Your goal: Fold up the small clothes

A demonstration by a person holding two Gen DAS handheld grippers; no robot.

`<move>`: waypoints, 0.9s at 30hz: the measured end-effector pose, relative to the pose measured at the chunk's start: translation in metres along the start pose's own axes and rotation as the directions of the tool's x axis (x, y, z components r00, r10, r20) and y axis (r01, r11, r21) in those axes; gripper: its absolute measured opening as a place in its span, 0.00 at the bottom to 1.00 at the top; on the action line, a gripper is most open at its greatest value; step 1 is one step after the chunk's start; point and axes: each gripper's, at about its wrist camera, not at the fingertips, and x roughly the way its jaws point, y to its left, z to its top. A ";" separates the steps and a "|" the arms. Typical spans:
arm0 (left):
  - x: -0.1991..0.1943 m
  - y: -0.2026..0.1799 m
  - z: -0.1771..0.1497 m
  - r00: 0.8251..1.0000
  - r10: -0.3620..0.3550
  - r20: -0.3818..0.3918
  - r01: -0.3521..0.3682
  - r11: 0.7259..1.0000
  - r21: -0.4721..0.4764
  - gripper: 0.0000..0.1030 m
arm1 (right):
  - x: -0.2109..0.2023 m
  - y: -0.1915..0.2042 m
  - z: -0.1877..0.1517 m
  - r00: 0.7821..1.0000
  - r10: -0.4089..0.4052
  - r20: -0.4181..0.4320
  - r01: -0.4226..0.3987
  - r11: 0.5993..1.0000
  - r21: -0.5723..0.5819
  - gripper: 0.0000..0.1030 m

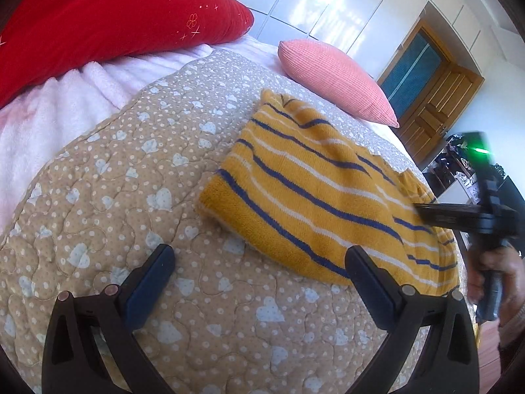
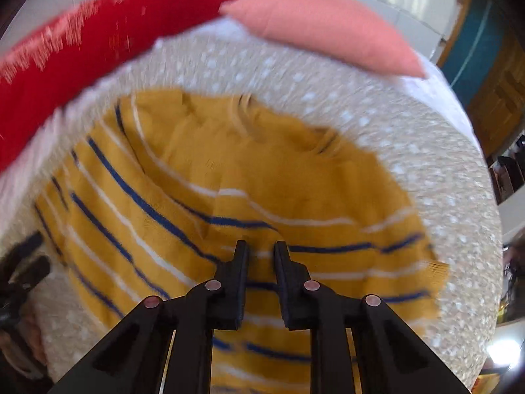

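**Mia:** On the bed (image 1: pixel 98 229), near the pink pillow (image 1: pixel 338 82), lies the sweater (image 1: pixel 311 197). It is yellow with blue and white stripes, and it looks partly folded.

**Tom:** What are the two grippers doing?

**Mia:** The left gripper (image 1: pixel 259 279) has its jaws wide apart. It holds nothing and sits over the quilt just beside the sweater's near edge. The right gripper (image 2: pixel 261 249) is above the middle of the sweater. Its jaws are nearly together, with a thin gap. I can't tell if any cloth is pinched between them, because that view is blurry.

**Tom:** What could go wrong?

**Mia:** I think the right jaws might grab only the top layer. Then the fold would pull open. The knit is soft and floppy, so it could bunch up. The left jaws could also catch the quilt with the sweater and drag it.

**Tom:** And the red pillow (image 1: pixel 115 16)?

**Mia:** It's well apart, so no trouble there.
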 end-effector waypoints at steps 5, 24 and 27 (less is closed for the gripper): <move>-0.002 0.001 -0.001 1.000 -0.006 0.005 0.006 1.000 -0.002 1.00 | 0.011 0.016 0.036 0.995 -0.091 0.040 0.090 0.996 0.014 0.18; -0.003 0.000 -0.001 1.000 -0.016 0.011 0.016 1.000 -0.010 1.00 | -0.025 -0.120 -0.048 0.990 -0.124 0.060 0.106 0.964 0.245 0.09; -0.003 0.001 -0.001 1.000 -0.018 0.012 0.018 1.000 -0.012 1.00 | -0.036 -0.137 -0.056 0.975 -0.209 0.080 0.175 0.933 0.315 0.04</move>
